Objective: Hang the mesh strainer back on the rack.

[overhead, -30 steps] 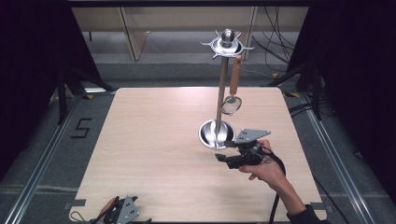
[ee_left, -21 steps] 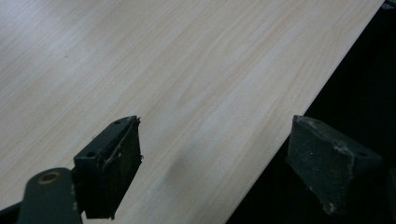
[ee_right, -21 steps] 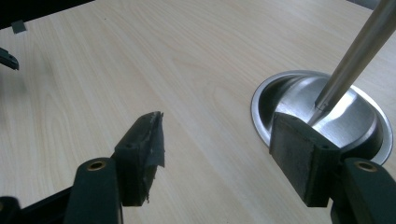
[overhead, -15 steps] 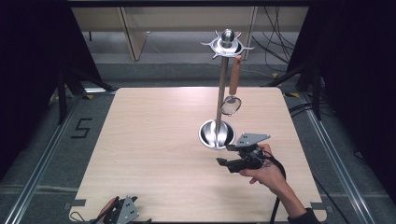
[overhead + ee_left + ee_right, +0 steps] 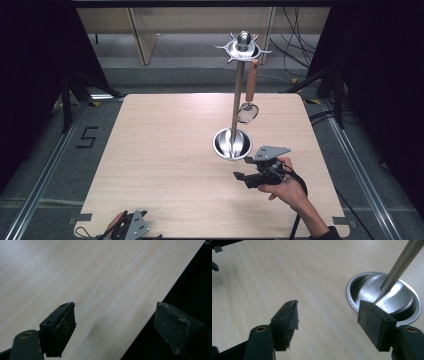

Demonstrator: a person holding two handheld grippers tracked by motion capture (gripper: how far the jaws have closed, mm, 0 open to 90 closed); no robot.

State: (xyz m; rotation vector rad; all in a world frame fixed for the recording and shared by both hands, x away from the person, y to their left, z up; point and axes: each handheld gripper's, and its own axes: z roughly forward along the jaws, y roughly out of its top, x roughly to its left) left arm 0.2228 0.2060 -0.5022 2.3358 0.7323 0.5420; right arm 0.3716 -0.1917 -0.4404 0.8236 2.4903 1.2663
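Observation:
A steel utensil stand (image 5: 237,100) rises from a round dish base (image 5: 232,144) on the right half of the table. From its hooked top (image 5: 242,46) hangs a small round strainer with a wooden handle (image 5: 248,102). A hand holds my right gripper (image 5: 240,177) just in front of the base, pointing left. Its jaws have just been opening and stand open with nothing between them. In the right gripper view my right gripper (image 5: 328,307) is over bare wood, with the base (image 5: 362,290) and pole (image 5: 402,262) to its right. My left gripper (image 5: 127,227) lies at the table's front left edge, open (image 5: 115,307) and holding nothing.
The light wooden table (image 5: 165,145) is bare on its left and middle. Its front edge (image 5: 147,315) runs between the left gripper's jaws, with dark floor beyond. Metal rails and cables lie on the floor around the table.
The right gripper has drawn back a little from the stand's base towards the front edge, and its jaws have spread wider. The left gripper has not moved.

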